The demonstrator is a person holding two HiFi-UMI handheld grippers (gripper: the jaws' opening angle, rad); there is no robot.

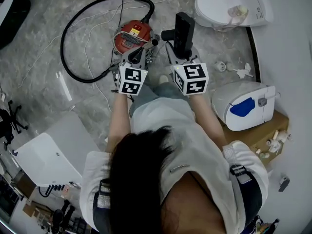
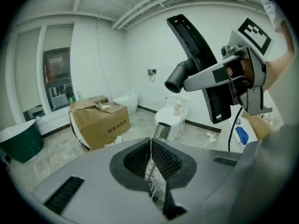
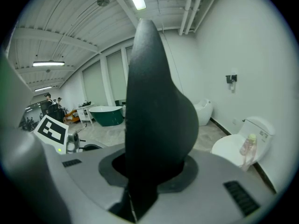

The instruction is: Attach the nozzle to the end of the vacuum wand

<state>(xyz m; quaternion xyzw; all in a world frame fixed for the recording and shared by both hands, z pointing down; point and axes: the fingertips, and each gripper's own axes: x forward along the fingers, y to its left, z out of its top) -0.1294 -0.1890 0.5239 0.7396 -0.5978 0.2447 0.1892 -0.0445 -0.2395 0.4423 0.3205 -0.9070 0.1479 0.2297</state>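
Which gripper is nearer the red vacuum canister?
Left. The left gripper is right at the red vacuum canister; the right gripper, holding the black nozzle, sits off to the side.

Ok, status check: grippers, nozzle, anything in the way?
Left hand-held gripper shut, empty. Right hand-held gripper shut on nozzle. Nozzle socket bare, not attached. Nothing seen in the way.

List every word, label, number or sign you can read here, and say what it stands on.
Nothing reads clearly.
Cardboard box: a row of printed characters on its side, too blurred to quote.
Red vacuum body: pale label, too small to read.
Left marker cube and right marker cube: black-and-white patterns, no words.
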